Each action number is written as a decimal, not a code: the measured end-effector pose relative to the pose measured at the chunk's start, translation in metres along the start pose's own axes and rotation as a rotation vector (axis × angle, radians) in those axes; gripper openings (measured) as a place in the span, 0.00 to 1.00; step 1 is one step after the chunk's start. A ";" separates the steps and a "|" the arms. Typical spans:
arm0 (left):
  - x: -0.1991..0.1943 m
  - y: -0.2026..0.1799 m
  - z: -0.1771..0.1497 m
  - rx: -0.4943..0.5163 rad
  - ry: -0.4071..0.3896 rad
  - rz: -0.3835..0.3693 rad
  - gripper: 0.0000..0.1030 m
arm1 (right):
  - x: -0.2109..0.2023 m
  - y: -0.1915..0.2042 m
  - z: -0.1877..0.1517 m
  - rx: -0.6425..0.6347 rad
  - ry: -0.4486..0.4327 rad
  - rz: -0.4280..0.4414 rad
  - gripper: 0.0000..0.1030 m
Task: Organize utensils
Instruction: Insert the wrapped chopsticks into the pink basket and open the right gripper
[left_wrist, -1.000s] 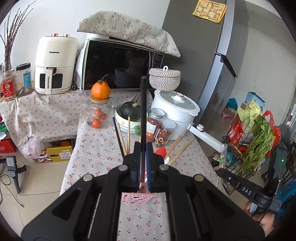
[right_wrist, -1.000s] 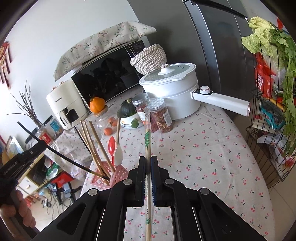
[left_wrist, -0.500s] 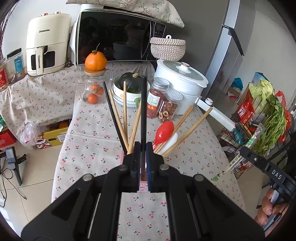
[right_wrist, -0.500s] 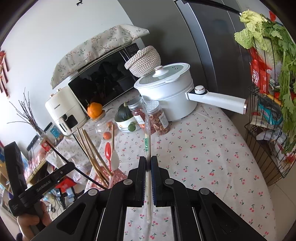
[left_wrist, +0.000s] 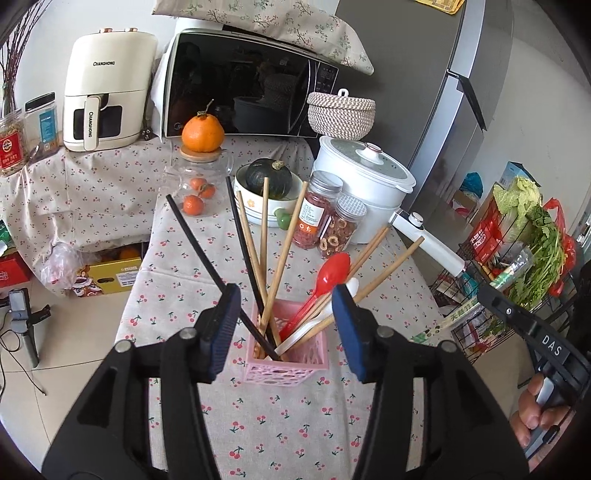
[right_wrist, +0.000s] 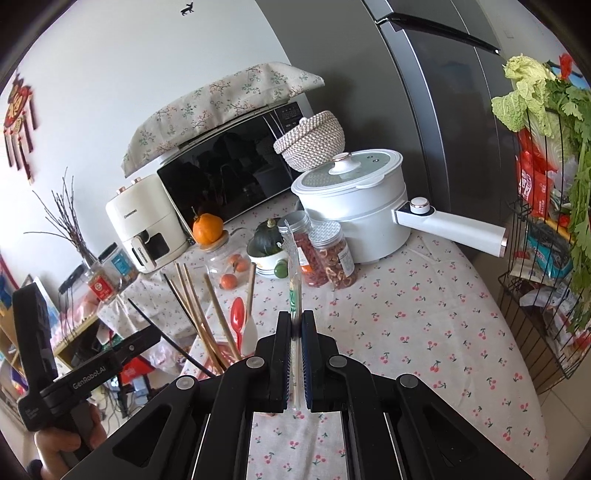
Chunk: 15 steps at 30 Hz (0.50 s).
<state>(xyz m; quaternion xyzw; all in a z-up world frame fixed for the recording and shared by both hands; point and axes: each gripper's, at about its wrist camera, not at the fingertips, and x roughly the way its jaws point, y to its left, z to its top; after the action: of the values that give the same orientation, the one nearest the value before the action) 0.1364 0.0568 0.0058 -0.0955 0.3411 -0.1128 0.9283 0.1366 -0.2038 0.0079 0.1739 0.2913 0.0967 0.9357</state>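
Note:
A pink lattice utensil holder (left_wrist: 291, 363) stands on the cherry-print tablecloth (left_wrist: 280, 424). It holds several wooden chopsticks (left_wrist: 264, 236), two black chopsticks (left_wrist: 199, 247), a red spoon (left_wrist: 327, 278) and a white spoon. My left gripper (left_wrist: 282, 330) is open and empty just above the holder. My right gripper (right_wrist: 293, 321) is shut on a pair of chopsticks in a clear plastic wrapper (right_wrist: 294, 273), held upright to the right of the holder (right_wrist: 221, 360).
Behind the holder stand two spice jars (left_wrist: 321, 214), a bowl with a dark squash (left_wrist: 269, 181), a glass jar topped by an orange (left_wrist: 202, 129), a white pot with a long handle (left_wrist: 365, 184), a microwave (left_wrist: 243, 96) and an air fryer (left_wrist: 105, 96). A wire vegetable rack (right_wrist: 550, 236) stands on the right.
My left gripper has opened and let go of the black chopstick, which now leans in the holder. My right gripper still holds the wrapped chopsticks.

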 end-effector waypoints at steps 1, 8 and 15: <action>-0.003 0.002 -0.001 -0.002 -0.002 0.003 0.59 | -0.001 0.004 0.001 0.001 -0.011 0.009 0.05; -0.018 0.018 -0.008 -0.003 0.023 0.051 0.76 | -0.014 0.040 0.010 0.004 -0.094 0.088 0.05; -0.016 0.036 -0.025 0.046 0.105 0.110 0.79 | -0.013 0.088 0.001 -0.160 -0.138 0.087 0.05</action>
<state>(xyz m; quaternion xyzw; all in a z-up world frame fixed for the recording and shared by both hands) 0.1133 0.0932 -0.0125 -0.0491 0.3915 -0.0745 0.9158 0.1197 -0.1264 0.0493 0.1174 0.2095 0.1480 0.9594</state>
